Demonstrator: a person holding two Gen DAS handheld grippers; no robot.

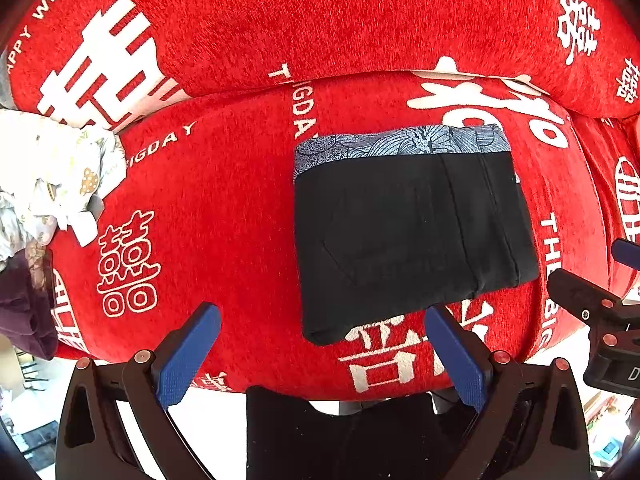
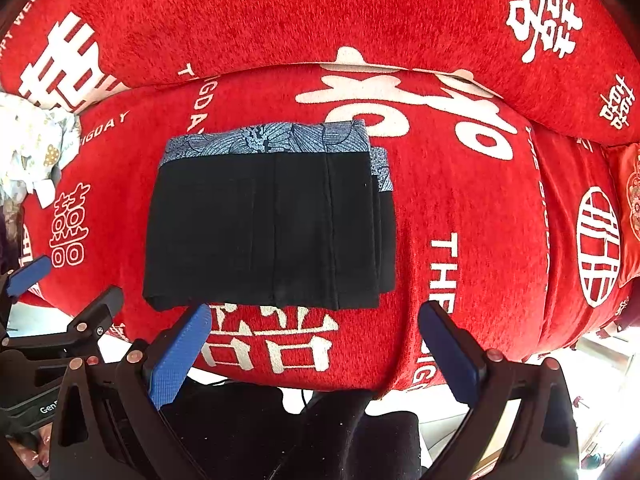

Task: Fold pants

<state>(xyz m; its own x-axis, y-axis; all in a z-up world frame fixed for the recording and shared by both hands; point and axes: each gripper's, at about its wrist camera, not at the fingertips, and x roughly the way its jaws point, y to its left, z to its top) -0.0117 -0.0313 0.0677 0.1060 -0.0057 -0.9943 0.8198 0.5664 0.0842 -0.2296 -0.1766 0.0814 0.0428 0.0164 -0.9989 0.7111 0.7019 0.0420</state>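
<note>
The pants [image 1: 408,232] look folded. They make a small, neat, dark block that lies flat on the red sofa seat [image 1: 224,208], close to its front edge. A blue patterned band [image 1: 400,142] runs along the far edge of the block, the side by the sofa back. The sides look even and no leg sticks out. My guess is that the folding is done, or very nearly done. All that may be left is to pat the block flat or move it away.

In the left wrist view, a heap of pale printed cloth [image 1: 52,172] sits at the far left of the seat, well apart from the pants. Some dark purple cloth [image 1: 24,312] lies below that heap. The left gripper [image 1: 322,316] is open wide and holds nothing. Its right blue finger is just beside the near edge of the pants. At the far right edge, part of the other gripper peeks in.

In the right wrist view, the pants [image 2: 264,228] sit left of the middle. The right gripper [image 2: 314,314] is open wide too, and it is empty. Only this view shows the right side of the block well: the layers are stacked there like steps. It also shows a red cushion [image 2: 630,208] at the far right. The purple cloth cannot be made out here.
</note>
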